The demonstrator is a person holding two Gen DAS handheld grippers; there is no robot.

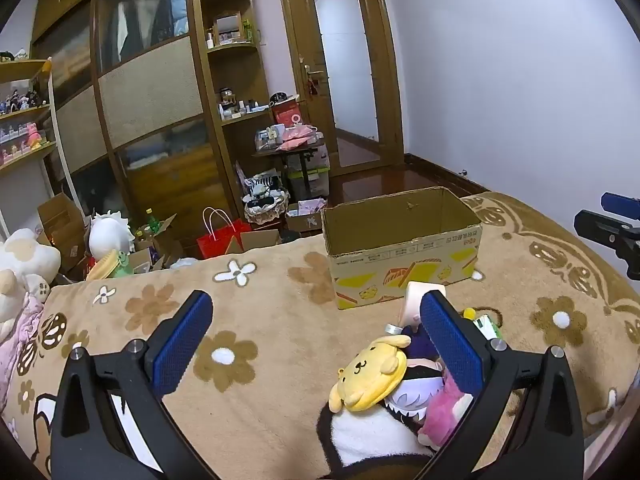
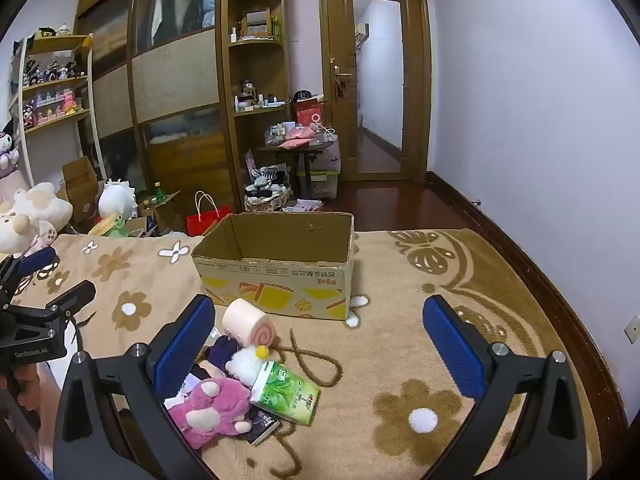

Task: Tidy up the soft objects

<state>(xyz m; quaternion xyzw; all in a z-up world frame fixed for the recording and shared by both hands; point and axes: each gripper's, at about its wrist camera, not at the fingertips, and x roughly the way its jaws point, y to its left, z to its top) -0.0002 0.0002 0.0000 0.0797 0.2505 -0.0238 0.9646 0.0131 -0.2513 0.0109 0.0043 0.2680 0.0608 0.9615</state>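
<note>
Left wrist view shows the left gripper (image 1: 316,332) with its blue-padded fingers (image 1: 182,344) spread wide and empty, angled down over a beige plush bed blanket with brown flower print (image 1: 256,304). A heap of soft toys lies at the right side of its span: a yellow plush dog-face pouch (image 1: 372,372), a pink plush bear (image 1: 440,412) and a white-and-black plush (image 1: 372,436), touching one another. One finger stands in front of the heap, but no pad is seen pressing it. An open brown cardboard box with yellow printing (image 1: 404,256) sits upright on the blanket just beyond, mouth up and apparently empty, seemingly placed as the receptacle within reach of both tools. Right wrist view shows the right gripper (image 2: 318,344) likewise spread and holding nothing, the same heap at its left finger (image 2: 182,344). A pink-and-white swirl roll plush (image 2: 248,324) lies near the box front, a green-and-white soft tissue pack (image 2: 286,392) rests against the bear, and a small white plush with yellow tip (image 2: 246,360) sits between them. Judgement: sorting has not begun; both tools appear staged wide for bulky, compressible items, with the heap as the nearest first pick.
</note>
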